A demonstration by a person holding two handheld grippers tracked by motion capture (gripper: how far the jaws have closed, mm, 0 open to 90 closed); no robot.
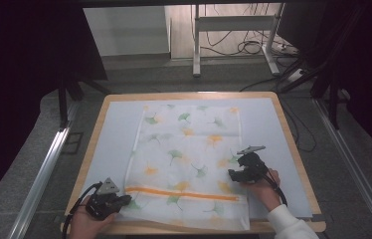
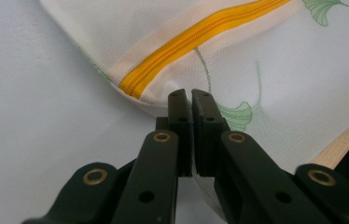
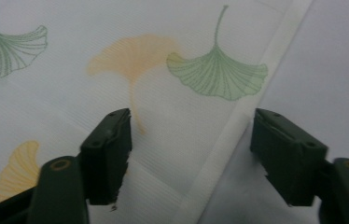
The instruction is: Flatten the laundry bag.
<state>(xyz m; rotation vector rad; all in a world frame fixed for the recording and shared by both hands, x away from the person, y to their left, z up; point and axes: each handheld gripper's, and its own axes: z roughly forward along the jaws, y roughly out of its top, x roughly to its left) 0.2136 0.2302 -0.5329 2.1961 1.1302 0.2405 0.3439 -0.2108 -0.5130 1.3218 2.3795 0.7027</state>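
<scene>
Pinching the near left corner of the leaf-print bag (image 1: 189,159), the left hand-held gripper (image 1: 124,201) is squeezed shut. The right hand-held gripper (image 1: 234,175) hangs wide open over the bag's right edge. The bag lies flat on the tabletop (image 1: 112,129).

No lettering, label, brand mark or number can be read anywhere here; the bag (image 1: 189,159) carries just printed ginkgo leaves, with nothing written on it.
</scene>
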